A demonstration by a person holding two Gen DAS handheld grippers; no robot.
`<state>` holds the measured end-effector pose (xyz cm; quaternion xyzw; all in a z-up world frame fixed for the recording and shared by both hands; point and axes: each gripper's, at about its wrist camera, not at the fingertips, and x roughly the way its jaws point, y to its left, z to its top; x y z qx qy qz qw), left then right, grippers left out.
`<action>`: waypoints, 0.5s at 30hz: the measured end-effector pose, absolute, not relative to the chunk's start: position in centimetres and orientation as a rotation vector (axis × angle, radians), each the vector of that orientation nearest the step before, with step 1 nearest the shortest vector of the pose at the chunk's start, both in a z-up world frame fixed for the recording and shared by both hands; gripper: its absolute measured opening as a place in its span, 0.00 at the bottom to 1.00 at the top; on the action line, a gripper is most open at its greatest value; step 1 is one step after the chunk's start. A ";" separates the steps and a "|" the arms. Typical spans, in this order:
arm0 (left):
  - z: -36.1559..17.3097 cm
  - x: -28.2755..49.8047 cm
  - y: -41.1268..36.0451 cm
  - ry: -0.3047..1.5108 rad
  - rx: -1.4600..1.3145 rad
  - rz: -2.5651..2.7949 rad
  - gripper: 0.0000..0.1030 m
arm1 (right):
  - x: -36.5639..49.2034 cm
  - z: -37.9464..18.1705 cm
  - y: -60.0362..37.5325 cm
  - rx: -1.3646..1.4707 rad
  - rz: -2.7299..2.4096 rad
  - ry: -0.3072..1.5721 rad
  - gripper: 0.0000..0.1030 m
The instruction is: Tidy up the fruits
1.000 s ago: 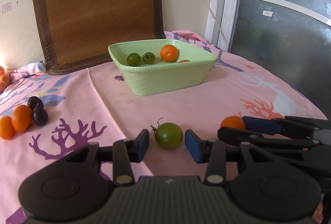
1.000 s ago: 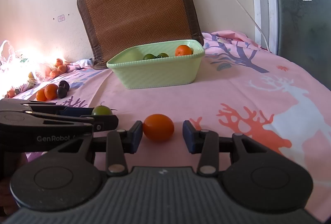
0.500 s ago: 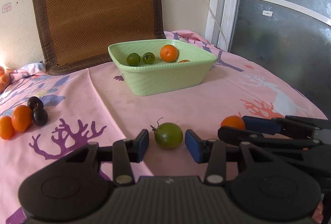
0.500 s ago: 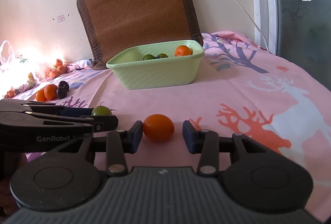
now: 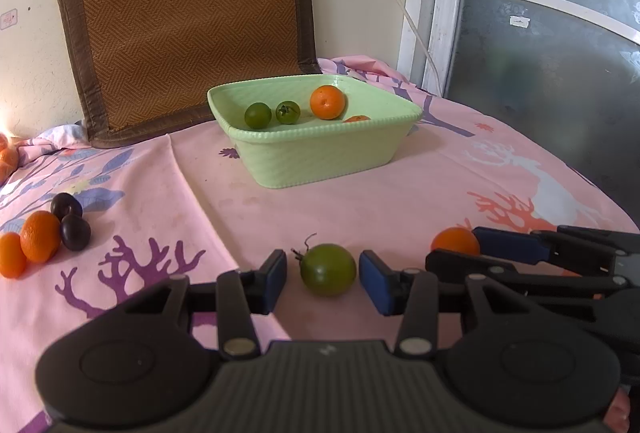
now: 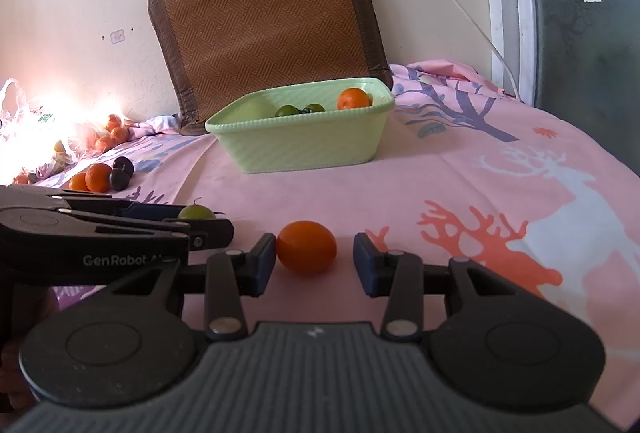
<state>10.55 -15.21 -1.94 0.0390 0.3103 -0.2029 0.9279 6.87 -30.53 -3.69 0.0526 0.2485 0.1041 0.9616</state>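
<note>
- The left tool (image 5: 323, 281) sits low over the pink cloth, its blue pads spread on either side of a green tomato (image 5: 328, 268), a sliver of cloth showing on each side, so nothing is pinched.
- The right tool (image 6: 314, 260) is spread too, flanking a small orange fruit (image 6: 306, 247); the pad at 9 o'clock is just beside the skin, the one at 3 o'clock stands clear.
- Both fruits rest on the table's pink cloth (image 5: 400, 201), the two tools side by side.
- Up at 12 o'clock from both tools is the pale green basket (image 5: 320, 153), holding two green tomatoes, an orange (image 5: 327, 102) and another orange fruit peeking over the rim.
- Out at 9 o'clock in the left view, two oranges and two dark plums (image 5: 75, 232) huddle together on the cloth.
- A woven brown mat (image 5: 188, 9) leans on the wall behind the basket.
</note>
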 end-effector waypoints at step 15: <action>-1.9 10.5 -14.9 0.633 0.072 -0.417 0.39 | 6.8 -3.7 -30.3 0.092 0.211 0.501 0.44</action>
